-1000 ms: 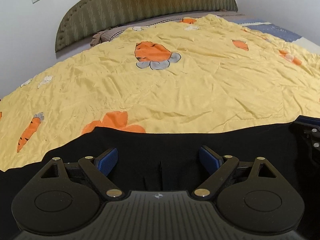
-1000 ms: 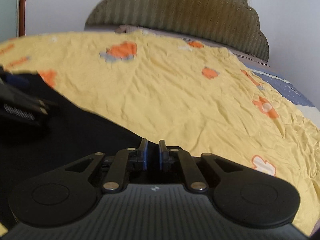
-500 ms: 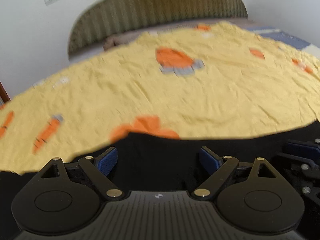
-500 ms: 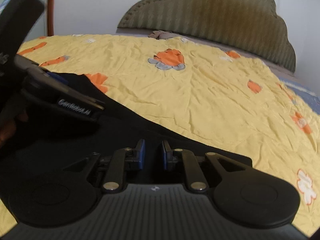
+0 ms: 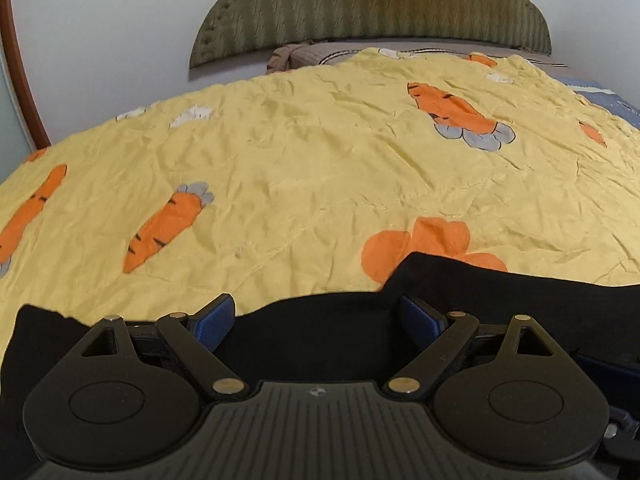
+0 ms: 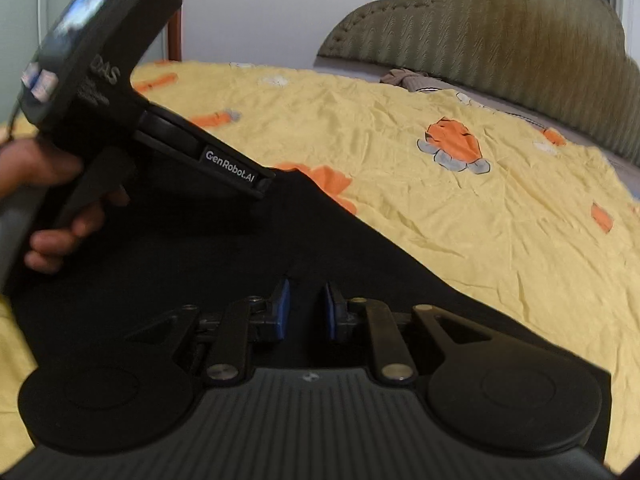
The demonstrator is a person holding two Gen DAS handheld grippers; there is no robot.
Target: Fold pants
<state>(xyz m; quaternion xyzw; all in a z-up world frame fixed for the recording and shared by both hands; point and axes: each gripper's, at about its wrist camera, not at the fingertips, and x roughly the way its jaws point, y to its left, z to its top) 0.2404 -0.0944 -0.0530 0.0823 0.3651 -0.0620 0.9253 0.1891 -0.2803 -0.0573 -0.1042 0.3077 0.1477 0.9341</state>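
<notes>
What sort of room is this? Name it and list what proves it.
Most likely a bedroom. A padded olive headboard stands against the white wall, a yellow carrot-print quilt covers the bed, and black pants lie spread on it.

Black pants [image 5: 500, 300] on a yellow quilt [image 5: 320, 184] printed with orange carrots, grey tops. Olive zigzag headboard [image 5: 372, 4] at twelve o'clock. Blue pads on black fingers [image 6: 282, 308].

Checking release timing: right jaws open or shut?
Opening. Right gripper shows a narrow gap between its blue pads, nothing pinched; pants lie beneath.
</notes>
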